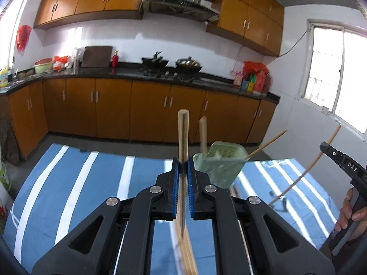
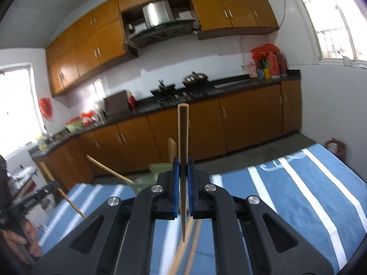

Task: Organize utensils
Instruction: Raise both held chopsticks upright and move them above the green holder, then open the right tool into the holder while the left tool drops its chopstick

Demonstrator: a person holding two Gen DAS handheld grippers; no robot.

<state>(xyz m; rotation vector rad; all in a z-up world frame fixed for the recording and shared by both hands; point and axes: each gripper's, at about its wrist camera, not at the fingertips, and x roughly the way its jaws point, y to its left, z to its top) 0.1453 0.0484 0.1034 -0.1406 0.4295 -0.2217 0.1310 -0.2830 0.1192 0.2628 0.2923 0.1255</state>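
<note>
Your left gripper [image 1: 183, 167] is clamped on one wooden chopstick [image 1: 183, 135] held upright, and your right gripper [image 2: 183, 167] pinches a second chopstick [image 2: 183, 133] the same way. Beyond them, a pale green perforated plastic holder [image 1: 218, 167] on the blue-and-white striped cloth [image 1: 91, 183] carries two more slanting chopsticks.
</note>
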